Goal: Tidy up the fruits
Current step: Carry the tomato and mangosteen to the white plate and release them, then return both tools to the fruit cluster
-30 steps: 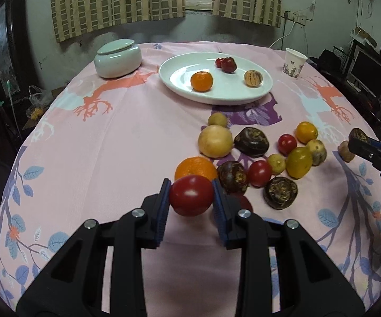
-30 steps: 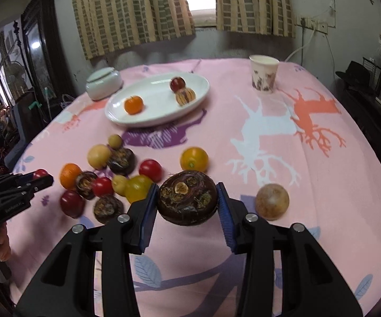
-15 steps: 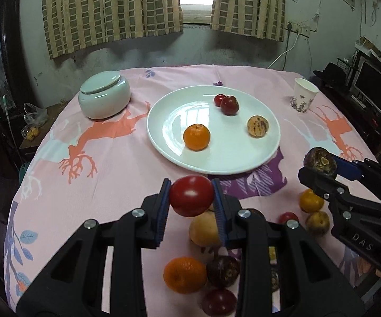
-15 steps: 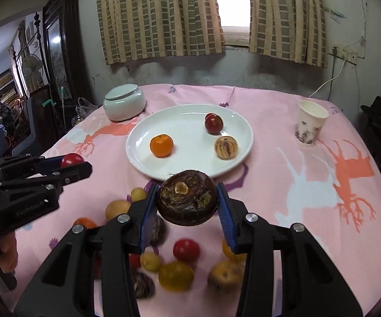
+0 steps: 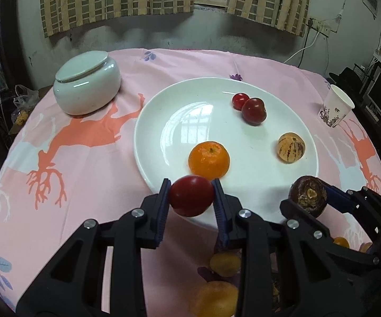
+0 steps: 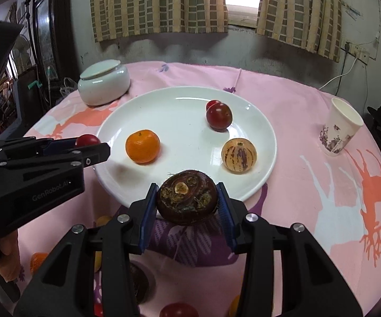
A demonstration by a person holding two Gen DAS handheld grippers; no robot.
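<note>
- The white plate (image 5: 148, 121) has its near rim hidden behind the left gripper (image 5: 191, 196) and the red tomato (image 5: 191, 195) it clamps.
- Loose fruits at the table's near edge (image 5: 217, 299) show only in blurred patches between the gripper's arms; their kinds cannot be told.
- The small red fruit (image 6: 213, 103) on the plate is mostly covered by the dark red plum (image 6: 219, 116).
- Print on the paper cup (image 6: 339, 129) is too small to make out.

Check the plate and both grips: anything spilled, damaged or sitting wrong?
Nothing stands out. The white plate sits flat with its fruit resting on it. The left gripper squarely clamps a red tomato; the right gripper clamps a dark brown fruit.
</note>
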